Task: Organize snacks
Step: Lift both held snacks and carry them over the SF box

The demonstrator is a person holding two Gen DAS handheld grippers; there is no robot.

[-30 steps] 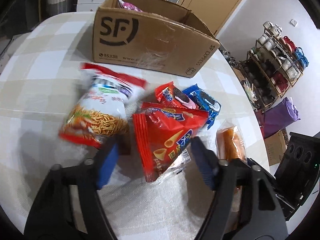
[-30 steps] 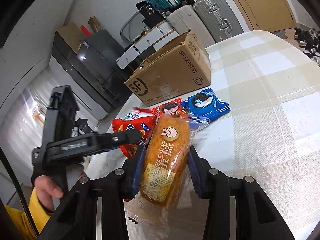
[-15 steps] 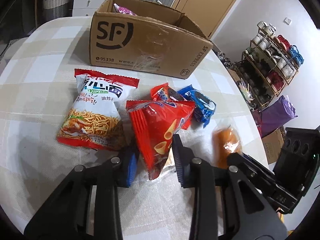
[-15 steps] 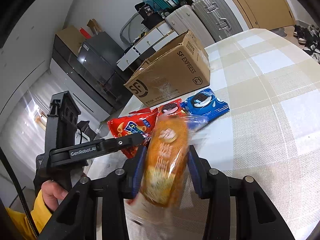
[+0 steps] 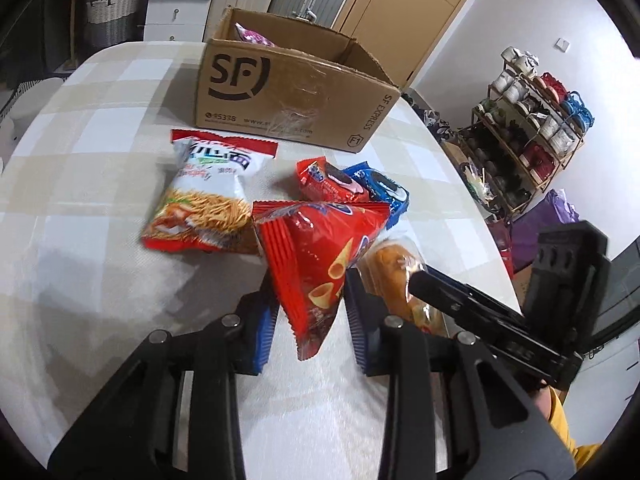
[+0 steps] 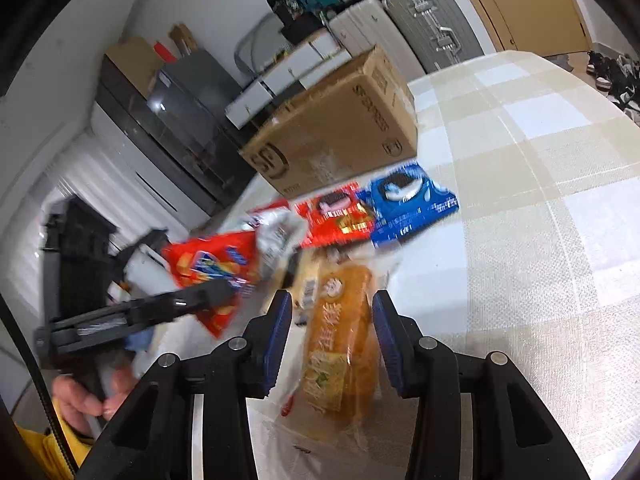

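Snacks lie in a cluster on the checked surface [image 5: 100, 152] in front of the box [image 5: 296, 92], which stands toward the far edge; the left gripper [image 5: 308, 312] is closed on the lower tip of the red bag [image 5: 320, 248], its blue pads pressing the crimped end from both sides; the bag's long axis runs from that pinched tip away toward the box, broad end farthest from the gripper and tilted up off the surface. The right gripper [image 6: 330, 340] grips the cake [image 6: 340, 336] between its pads; the cake's long axis lies along the fingers, its far end pointing toward the box, its near end and clear wrapper trailing toward the camera. The noodle bag [image 5: 204, 196] lies flat left of the red bag, its red top seam toward the box; the red Oreo pack [image 5: 328, 180] and blue Oreo pack [image 5: 380, 188] lie side by side just behind the red bag.

Against half a second ago, the red bag has risen and swung, now covering part of the noodle bag's corner in the left view; the cake has come closer to the red bag, nearly beside it; a second ago the left gripper stood wide apart around the bag.
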